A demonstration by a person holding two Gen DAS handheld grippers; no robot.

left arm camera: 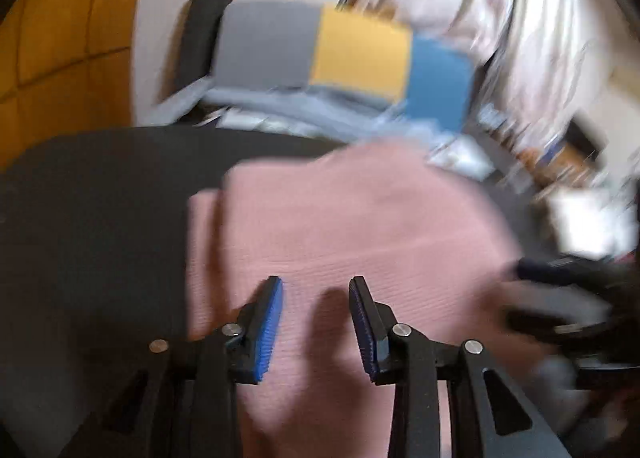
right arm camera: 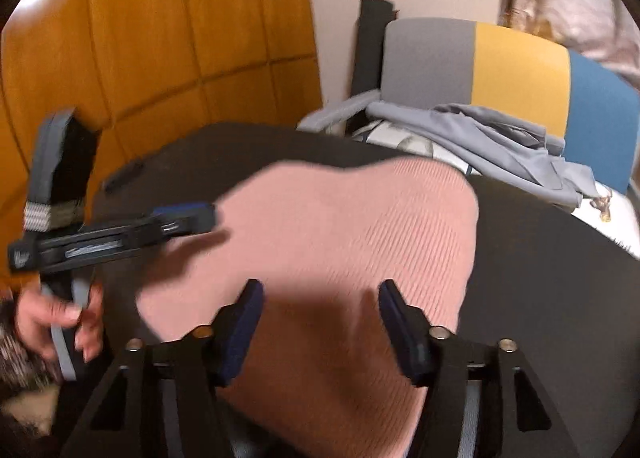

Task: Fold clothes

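Pink garment (right arm camera: pixel 328 242), ribbed knit, spread on a dark table (right arm camera: pixel 552 298); all positions given relative to the garment. Off its left edge: orange panelled wall (right arm camera: pixel 160 37), and a hand (right arm camera: pixel 60 322) holding the left gripper (left arm camera: pixel 316 314), whose fingers reach in over the garment's left edge in the right wrist view. Its jaws stand apart above the cloth with nothing between them. Over the near middle: right gripper (right arm camera: pixel 320 322), jaws likewise wide apart and empty, casting a shadow on the knit. Behind the garment, toward the right: a chair (right arm camera: pixel 516 65) in grey, yellow and blue panels, with grey clothes (right arm camera: pixel 500 137) heaped on its seat.

A layered edge shows at the garment's left in the left wrist view, so some folding may be present; the stage cannot be settled.

Risks: the left view is motion-blurred, so a hurried pinch may take one layer only, or drag the knit and bunch it. The grippers are near and could collide.
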